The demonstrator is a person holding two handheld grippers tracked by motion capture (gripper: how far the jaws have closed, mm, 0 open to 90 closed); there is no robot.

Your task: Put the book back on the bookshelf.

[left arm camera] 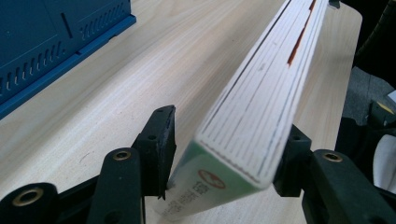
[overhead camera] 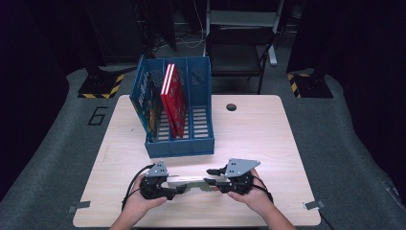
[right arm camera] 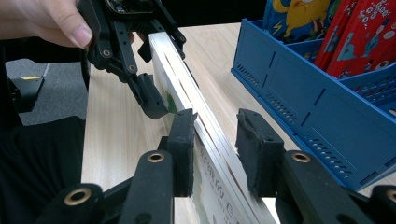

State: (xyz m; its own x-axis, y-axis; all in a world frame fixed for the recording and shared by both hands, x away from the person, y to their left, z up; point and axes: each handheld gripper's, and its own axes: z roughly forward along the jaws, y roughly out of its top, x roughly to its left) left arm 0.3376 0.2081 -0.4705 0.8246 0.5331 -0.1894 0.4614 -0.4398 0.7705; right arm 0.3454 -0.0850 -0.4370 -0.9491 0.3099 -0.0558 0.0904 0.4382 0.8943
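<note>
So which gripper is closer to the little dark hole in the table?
Right. In the high view the right gripper sits almost straight in front of the hole, at the book's right end. The left gripper is farther left, at the other end.

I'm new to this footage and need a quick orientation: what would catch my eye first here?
A blue rack at mid-table, with a red book standing in its middle slot and a cartoon-covered one left of it. Nearer the person, a thin white-edged book lies between the left tool and the right tool, one at each end. In the left gripper view its edge leans on one pad, with a gap at the other.
</note>
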